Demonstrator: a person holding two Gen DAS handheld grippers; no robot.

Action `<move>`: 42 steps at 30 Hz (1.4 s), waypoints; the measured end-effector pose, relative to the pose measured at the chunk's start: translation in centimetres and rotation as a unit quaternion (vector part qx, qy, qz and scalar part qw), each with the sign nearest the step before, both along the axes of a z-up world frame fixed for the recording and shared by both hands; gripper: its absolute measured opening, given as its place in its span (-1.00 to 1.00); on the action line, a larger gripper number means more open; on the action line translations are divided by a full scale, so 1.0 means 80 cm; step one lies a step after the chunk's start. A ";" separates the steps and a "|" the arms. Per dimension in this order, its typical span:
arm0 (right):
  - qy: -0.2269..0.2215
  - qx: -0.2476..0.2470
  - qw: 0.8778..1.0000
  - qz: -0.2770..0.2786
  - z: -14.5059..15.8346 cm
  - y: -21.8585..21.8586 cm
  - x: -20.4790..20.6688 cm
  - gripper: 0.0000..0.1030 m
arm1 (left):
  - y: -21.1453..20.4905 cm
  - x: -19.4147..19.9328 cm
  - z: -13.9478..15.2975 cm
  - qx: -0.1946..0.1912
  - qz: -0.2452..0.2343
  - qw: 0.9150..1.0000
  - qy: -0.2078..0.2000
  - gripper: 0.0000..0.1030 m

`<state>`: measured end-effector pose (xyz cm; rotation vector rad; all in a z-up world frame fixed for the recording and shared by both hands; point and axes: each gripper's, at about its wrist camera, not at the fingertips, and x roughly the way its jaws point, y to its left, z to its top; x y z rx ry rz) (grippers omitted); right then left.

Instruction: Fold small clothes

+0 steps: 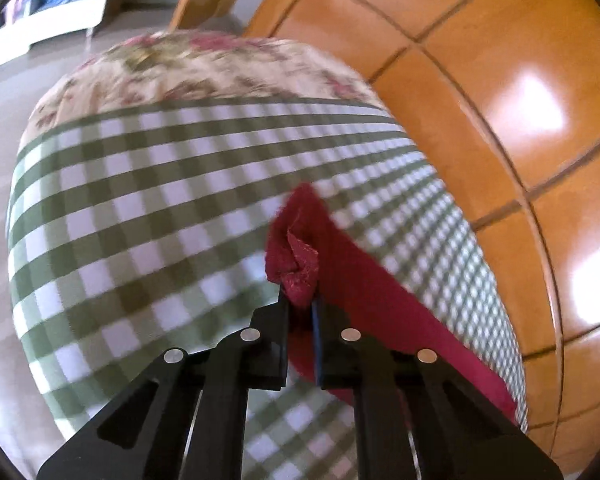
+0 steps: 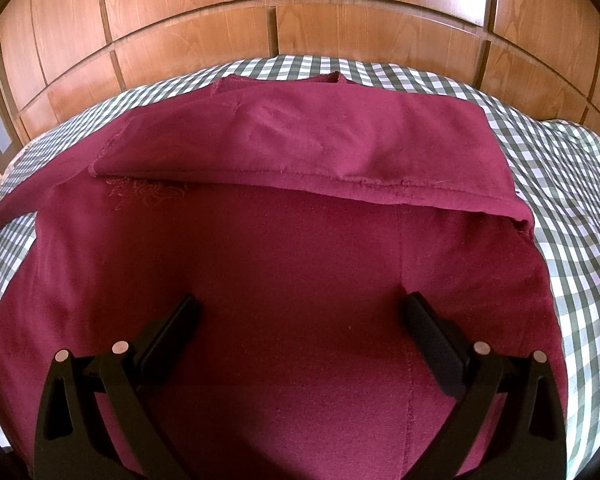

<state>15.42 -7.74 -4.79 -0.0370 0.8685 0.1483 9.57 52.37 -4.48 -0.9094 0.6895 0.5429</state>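
— Maroon cotton, that small dark-red woven garment [image 2: 300, 280] spread flat on the green-and-white checked bedcover [image 2: 572, 184]. How far along would you say the folding is?

— Partway, I'd judge. One long band of it already lies turned over, ahead of the right gripper [image 2: 300, 320], its stitched hem running crosswise just beyond the fingertips. So at least one fold looks done.

— And that gripper itself?

— Jaws wide apart, holding nothing, with bare cloth between and beneath them. Whether it touches the fabric I can't tell.

— The other one?

— The left gripper [image 1: 300, 308] has its jaws pinched together on a bunched corner of the same garment, crumpled cloth poking out just past the tips. From there the red fabric trails off to the right of the jaws and back under them.

— What's left, then?

— That pinched corner has yet to be laid down, and the wide lower part under the open jaws looks unfolded, so probably another fold or two. Beyond both grippers stands the glossy orange-brown wooden panelled headboard [image 2: 260, 20].
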 end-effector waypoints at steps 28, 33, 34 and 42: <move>-0.002 0.008 1.000 0.000 -0.001 -0.003 0.002 0.97 | -0.442 0.072 0.045 0.189 -0.359 0.912 -0.053 0.45; 0.006 0.007 1.000 -0.001 0.000 -0.002 0.003 0.97 | -0.420 0.041 0.023 0.231 -0.291 0.928 -0.002 0.53; 0.017 0.013 1.000 -0.004 0.003 -0.003 0.008 0.97 | -0.417 0.042 0.016 0.226 -0.288 0.931 0.008 0.53; 0.097 0.253 0.959 0.085 0.044 0.046 0.062 0.68 | -0.406 0.044 -0.020 0.194 -0.260 0.945 0.032 0.57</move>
